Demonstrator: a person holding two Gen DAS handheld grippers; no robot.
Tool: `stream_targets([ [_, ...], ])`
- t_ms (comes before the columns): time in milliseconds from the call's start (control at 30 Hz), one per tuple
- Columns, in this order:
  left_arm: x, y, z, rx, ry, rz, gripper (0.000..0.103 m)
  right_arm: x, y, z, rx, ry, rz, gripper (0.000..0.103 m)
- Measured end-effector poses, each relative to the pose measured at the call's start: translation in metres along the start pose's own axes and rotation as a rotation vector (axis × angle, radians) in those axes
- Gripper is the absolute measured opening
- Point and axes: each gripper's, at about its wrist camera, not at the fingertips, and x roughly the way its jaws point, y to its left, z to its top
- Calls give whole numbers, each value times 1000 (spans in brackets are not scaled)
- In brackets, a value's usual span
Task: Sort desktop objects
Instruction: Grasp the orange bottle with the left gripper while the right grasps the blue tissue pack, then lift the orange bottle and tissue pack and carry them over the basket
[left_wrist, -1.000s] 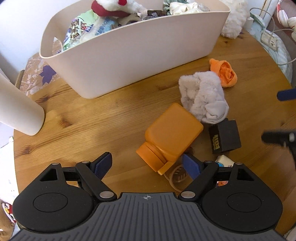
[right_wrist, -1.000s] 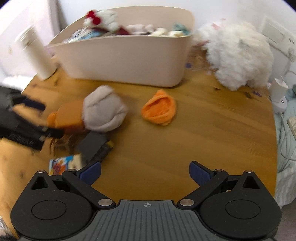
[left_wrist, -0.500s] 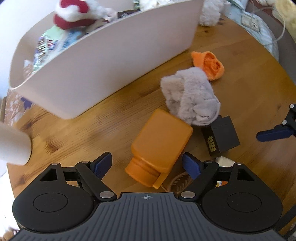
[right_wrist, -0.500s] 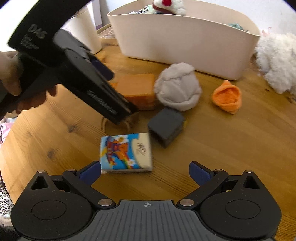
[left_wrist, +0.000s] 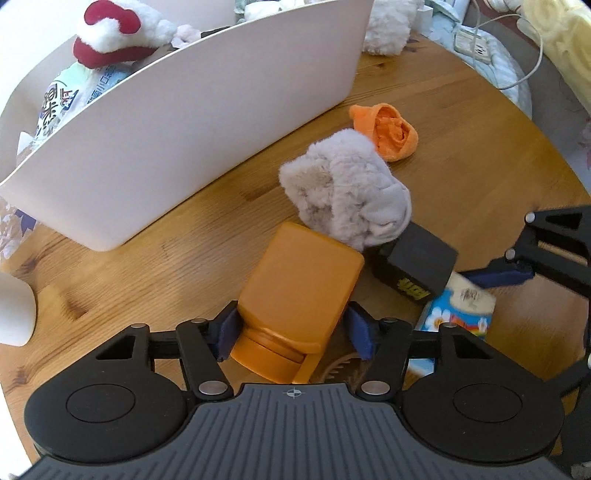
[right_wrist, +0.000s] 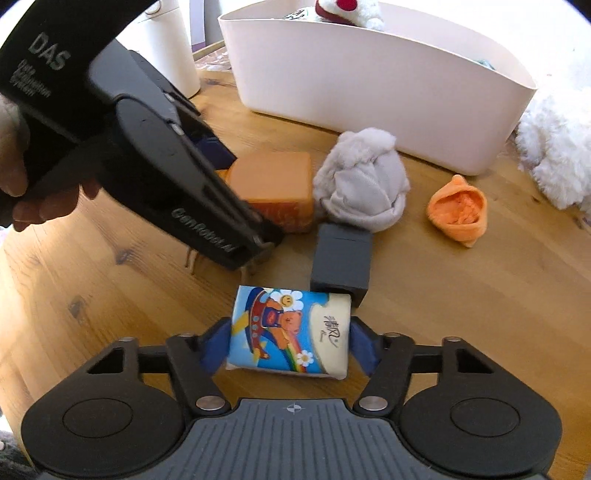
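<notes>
On the far left of the bench (left_wrist: 461, 122) stands a big white bin (left_wrist: 207, 122), already full of soft toys and packets. Just in front of it lies an orange bottle (left_wrist: 299, 284) on its side. The left gripper (left_wrist: 291, 332) has its blue fingers (left_wrist: 225, 332) on both sides of the bottle, near the cap end. They are closing in, and the pads look to be touching its sides, so I think the grab is almost made.

Next comes a grey fluffy sock ball (left_wrist: 347, 192), touching the top of the bottle. A small black box (left_wrist: 417, 266) sits just beside it, and an orange sock (left_wrist: 388, 129) lies a bit farther back.

Over on the right is a packet of tissues (right_wrist: 291, 332) with a bear picture on it. The right gripper (right_wrist: 290, 349) has its fingers (right_wrist: 216, 345) around this packet and they are closing too. The left pad seems to touch; the right one looks just shy.

Both hands are picking things up now. Next, I think each squeeze must get tight, then lift up and carry over the tall wall of the bin.
</notes>
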Motion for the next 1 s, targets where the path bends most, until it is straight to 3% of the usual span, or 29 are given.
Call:
stream_targets([
  [500, -10, -2, -20, -61, -22, 6, 57, -5, -32, -11, 73, 25, -20, 62],
  [1000, -32, -8, -25, -67, -93, 19, 55, -31, -62, -4, 125, -14, -33, 62],
])
